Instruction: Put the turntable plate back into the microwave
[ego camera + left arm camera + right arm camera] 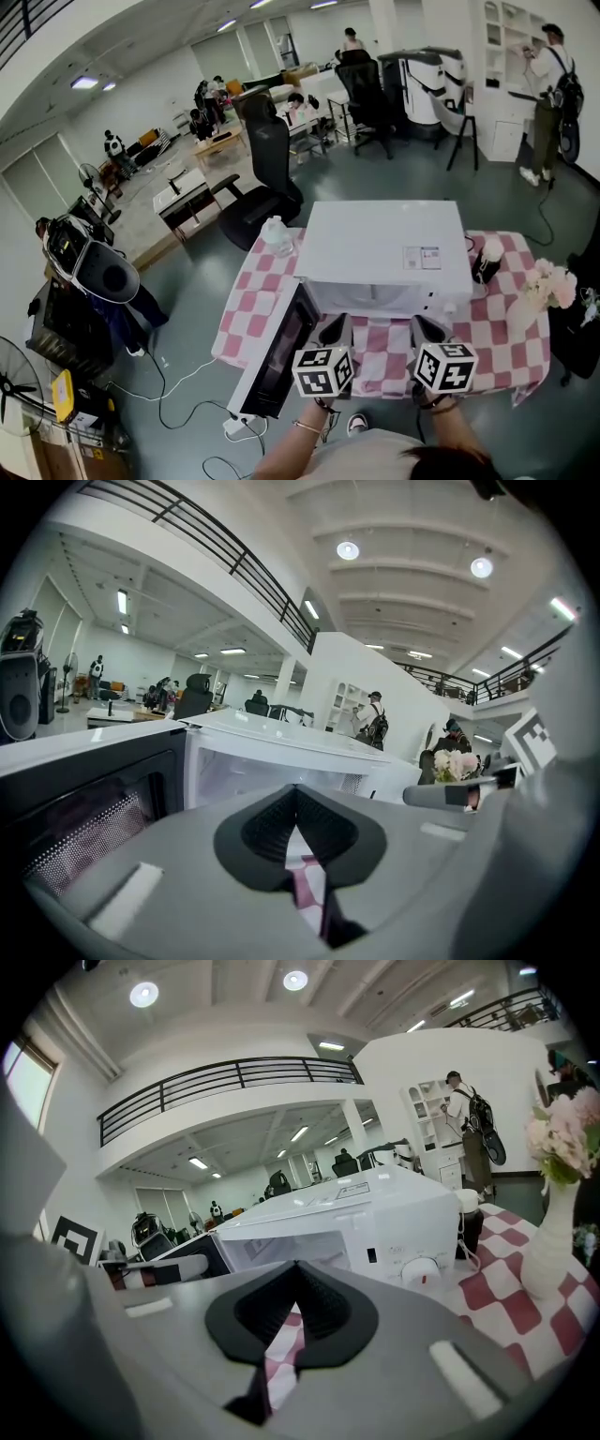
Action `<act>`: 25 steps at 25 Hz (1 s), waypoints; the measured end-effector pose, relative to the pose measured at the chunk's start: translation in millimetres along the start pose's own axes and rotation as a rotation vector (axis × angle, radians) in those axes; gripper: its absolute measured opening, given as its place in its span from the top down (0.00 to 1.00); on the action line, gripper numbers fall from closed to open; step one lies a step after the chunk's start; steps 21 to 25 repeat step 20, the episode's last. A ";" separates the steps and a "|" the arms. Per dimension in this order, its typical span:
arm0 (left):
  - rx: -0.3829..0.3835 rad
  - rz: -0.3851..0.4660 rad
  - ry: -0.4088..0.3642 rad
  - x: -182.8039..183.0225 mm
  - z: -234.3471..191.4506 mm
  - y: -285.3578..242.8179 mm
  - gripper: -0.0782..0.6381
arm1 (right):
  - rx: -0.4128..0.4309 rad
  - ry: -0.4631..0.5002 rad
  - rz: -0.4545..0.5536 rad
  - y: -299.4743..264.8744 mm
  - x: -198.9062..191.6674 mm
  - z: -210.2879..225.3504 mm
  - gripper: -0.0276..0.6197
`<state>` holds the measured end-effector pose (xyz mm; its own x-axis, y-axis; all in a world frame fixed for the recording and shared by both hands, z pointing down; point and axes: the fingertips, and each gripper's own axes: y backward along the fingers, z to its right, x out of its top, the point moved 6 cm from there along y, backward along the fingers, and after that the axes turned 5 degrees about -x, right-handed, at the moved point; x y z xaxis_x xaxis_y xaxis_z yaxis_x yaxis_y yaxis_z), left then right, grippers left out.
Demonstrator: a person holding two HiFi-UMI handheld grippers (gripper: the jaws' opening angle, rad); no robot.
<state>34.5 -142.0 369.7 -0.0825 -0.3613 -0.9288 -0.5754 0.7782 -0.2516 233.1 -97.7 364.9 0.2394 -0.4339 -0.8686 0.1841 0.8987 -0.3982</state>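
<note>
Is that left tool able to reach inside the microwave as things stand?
Probably yes: the door stands swung wide open, and nothing shows between the left tool and the microwave cavity just ahead.

Pale top (367, 459), thin bracelet (305, 427) at one wrist. The left gripper (335, 330) and right gripper (427, 329) are grey-bodied with black ribbed pads (267, 829) (each carries a cube (323, 371) of black-and-white square markers).

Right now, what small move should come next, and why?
Probably swing the open door shut with the left hand-held gripper, which is nearer to it. Both that one and the right hand-held gripper are shut and empty in front of the microwave.
</note>
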 end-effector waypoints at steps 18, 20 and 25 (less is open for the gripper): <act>0.019 -0.016 0.036 -5.8 -15.8 -7.0 0.89 | -0.010 0.013 -0.023 -15.2 -1.6 -6.3 0.94; 0.020 -0.020 0.039 -6.8 -17.8 -7.2 0.89 | -0.010 0.011 -0.022 -16.4 -2.2 -7.9 0.94; 0.020 -0.020 0.039 -6.8 -17.8 -7.2 0.89 | -0.010 0.011 -0.022 -16.4 -2.2 -7.9 0.94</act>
